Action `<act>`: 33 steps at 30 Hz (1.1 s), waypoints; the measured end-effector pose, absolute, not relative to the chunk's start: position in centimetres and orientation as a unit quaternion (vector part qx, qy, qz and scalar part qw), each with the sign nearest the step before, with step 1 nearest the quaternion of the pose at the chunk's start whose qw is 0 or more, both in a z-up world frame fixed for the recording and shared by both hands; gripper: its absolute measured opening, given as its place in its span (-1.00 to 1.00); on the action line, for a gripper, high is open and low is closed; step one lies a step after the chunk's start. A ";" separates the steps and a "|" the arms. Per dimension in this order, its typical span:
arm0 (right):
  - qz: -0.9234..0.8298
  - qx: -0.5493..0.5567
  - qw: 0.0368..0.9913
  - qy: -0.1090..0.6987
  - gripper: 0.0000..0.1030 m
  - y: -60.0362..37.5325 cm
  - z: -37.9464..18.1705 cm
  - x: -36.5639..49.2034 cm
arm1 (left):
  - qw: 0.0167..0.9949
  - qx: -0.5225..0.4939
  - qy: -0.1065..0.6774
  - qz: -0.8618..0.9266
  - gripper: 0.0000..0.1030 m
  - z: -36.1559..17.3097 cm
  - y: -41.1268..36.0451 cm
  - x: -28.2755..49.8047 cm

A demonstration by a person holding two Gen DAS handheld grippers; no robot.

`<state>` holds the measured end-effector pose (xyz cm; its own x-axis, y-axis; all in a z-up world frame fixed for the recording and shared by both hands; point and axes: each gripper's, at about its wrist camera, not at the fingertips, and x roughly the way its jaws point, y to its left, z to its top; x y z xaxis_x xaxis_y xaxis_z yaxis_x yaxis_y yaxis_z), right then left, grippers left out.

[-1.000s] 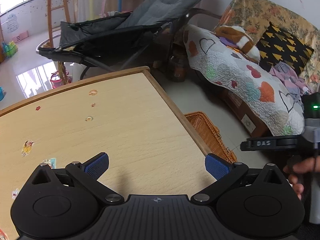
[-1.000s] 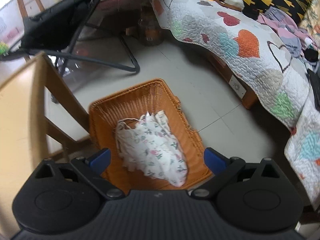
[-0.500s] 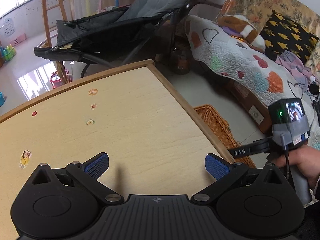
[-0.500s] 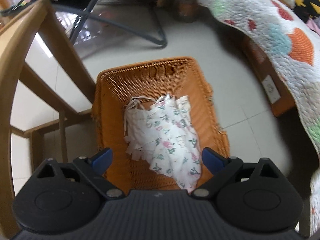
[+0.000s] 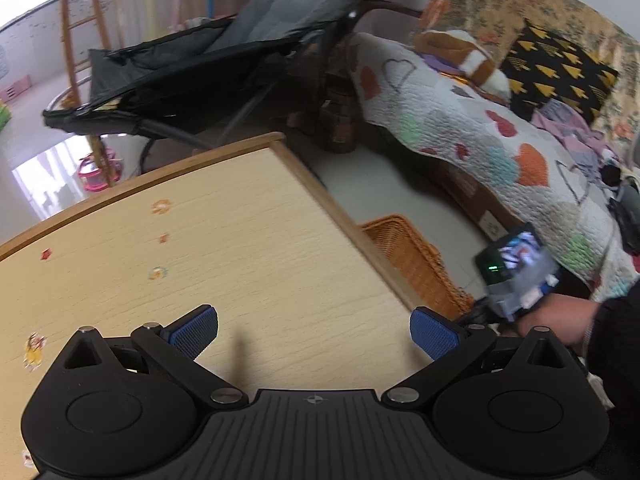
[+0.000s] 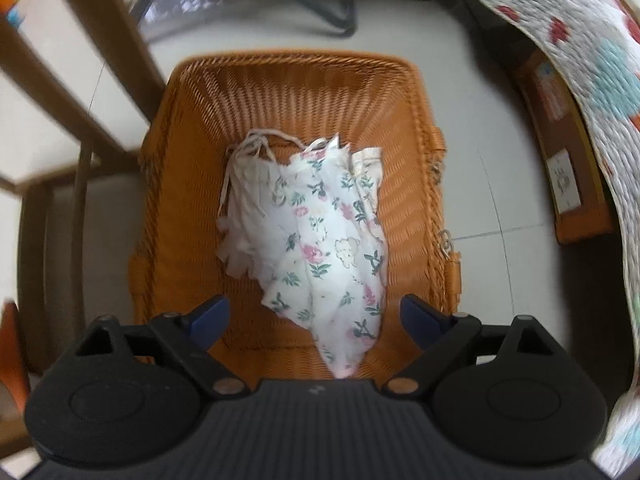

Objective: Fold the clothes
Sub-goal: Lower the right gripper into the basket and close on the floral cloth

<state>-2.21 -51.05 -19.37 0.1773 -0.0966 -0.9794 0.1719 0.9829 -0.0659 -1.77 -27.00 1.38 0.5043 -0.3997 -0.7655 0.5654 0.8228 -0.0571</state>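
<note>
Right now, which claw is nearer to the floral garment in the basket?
Right. The right claw hangs open directly above the floral garment; the left claw is open over the table, beside the basket.

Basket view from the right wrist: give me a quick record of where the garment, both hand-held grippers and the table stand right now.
garment: floral cloth, crumpled, lying inside the basket
basket: orange wicker, on the floor beside the table
right hand-held gripper: open, above the basket and pointed down at the garment, not touching it
left hand-held gripper: open, holding nothing, over the table
table: light wood top, small stickers only, no clothing on it
folding: not yet begun
</note>
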 end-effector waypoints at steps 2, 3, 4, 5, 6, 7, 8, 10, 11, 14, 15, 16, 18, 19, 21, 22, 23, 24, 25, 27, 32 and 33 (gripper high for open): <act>-0.079 0.020 0.766 0.637 0.81 -51.0 -19.9 -2.0 | 0.859 0.102 0.412 -0.287 1.00 1.3 -27.4 -1.8; -0.074 0.022 0.765 0.640 0.81 -51.0 -20.3 -1.9 | 0.857 0.103 0.412 -0.291 1.00 1.2 -27.6 -1.9; -0.071 0.022 0.763 0.642 0.81 -51.0 -20.6 -1.8 | 0.856 0.104 0.412 -0.294 1.00 1.2 -27.8 -1.9; -0.069 0.020 0.762 0.644 0.81 -51.0 -21.0 -1.7 | 0.855 0.105 0.412 -0.298 1.00 1.1 -28.0 -1.9; -0.067 0.018 0.759 0.647 0.81 -51.0 -21.4 -1.6 | 0.853 0.106 0.412 -0.301 1.00 1.0 -28.2 -2.0; -0.064 0.014 0.756 0.651 0.81 -51.0 -21.8 -1.5 | 0.852 0.106 0.412 -0.305 1.00 1.0 -28.4 -2.0; -0.062 0.009 0.754 0.654 0.77 -51.0 -22.2 -1.4 | 0.851 0.107 0.413 -0.307 1.00 0.9 -28.6 -2.0; -0.061 -0.002 0.748 0.661 0.64 -51.0 -23.0 -1.4 | 0.848 0.107 0.417 -0.309 1.00 0.5 -29.0 -2.0; -0.059 -0.003 0.744 0.666 0.54 -51.1 -23.4 -1.3 | 0.847 0.107 0.418 -0.310 1.00 0.4 -29.3 -2.0; -0.050 0.002 0.737 0.674 0.44 -51.4 -24.4 -1.1 | 0.844 0.115 0.419 -0.313 1.00 0.1 -30.1 -1.9; -0.049 0.000 0.737 0.674 0.40 -51.5 -24.7 -1.0 | 0.844 0.119 0.419 -0.314 1.00 0.0 -30.3 -1.9; -0.048 -0.002 0.736 0.675 0.36 -51.6 -24.9 -0.9 | 0.843 0.123 0.418 -0.315 1.00 -0.1 -30.5 -1.9; -0.046 -0.007 0.735 0.676 0.34 -51.8 -25.5 -0.7 | 0.842 0.130 0.417 -0.316 1.00 -0.3 -30.9 -1.9; -0.046 -0.009 0.735 0.677 0.33 -52.0 -25.8 -0.6 | 0.842 0.132 0.418 -0.316 1.00 -0.3 -31.0 -1.8; -0.044 -0.012 0.732 0.679 0.32 -52.3 -26.4 -0.4 | 0.839 0.134 0.420 -0.318 1.00 -0.5 -31.2 -1.7; -0.044 -0.014 0.731 0.681 0.32 -52.4 -26.8 -0.3 | 0.838 0.134 0.421 -0.319 1.00 -0.5 -31.3 -1.6; -0.044 -0.018 0.729 0.683 0.32 -52.5 -27.1 -0.2 | 0.837 0.135 0.422 -0.321 1.00 -0.6 -31.5 -1.6; -0.043 -0.021 0.727 0.685 0.32 -52.6 -27.4 -0.1 | 0.836 0.138 0.422 -0.323 1.00 -0.6 -31.6 -1.5; -0.043 -0.024 0.725 0.687 0.32 -52.7 -27.7 0.0 | 0.835 0.139 0.421 -0.325 1.00 -0.6 -31.8 -1.5; -0.042 -0.030 0.723 0.689 0.32 -52.8 -28.3 0.2 | 0.833 0.140 0.420 -0.331 1.00 -0.6 -32.2 -1.5; -0.037 -0.036 0.719 0.693 0.32 -52.8 -29.3 0.9 | 0.827 0.135 0.423 -0.345 1.00 -0.7 -33.1 -1.4; -0.036 -0.038 0.719 0.693 0.32 -52.8 -29.5 1.0 | 0.826 0.135 0.424 -0.347 1.00 -0.8 -33.3 -1.4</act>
<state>0.97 -52.82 -29.46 0.0362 -0.1039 -0.9939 -0.0001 0.9946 -0.1040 -1.42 -33.28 -0.76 0.4008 -0.4583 -0.7933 0.6869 0.7233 -0.0708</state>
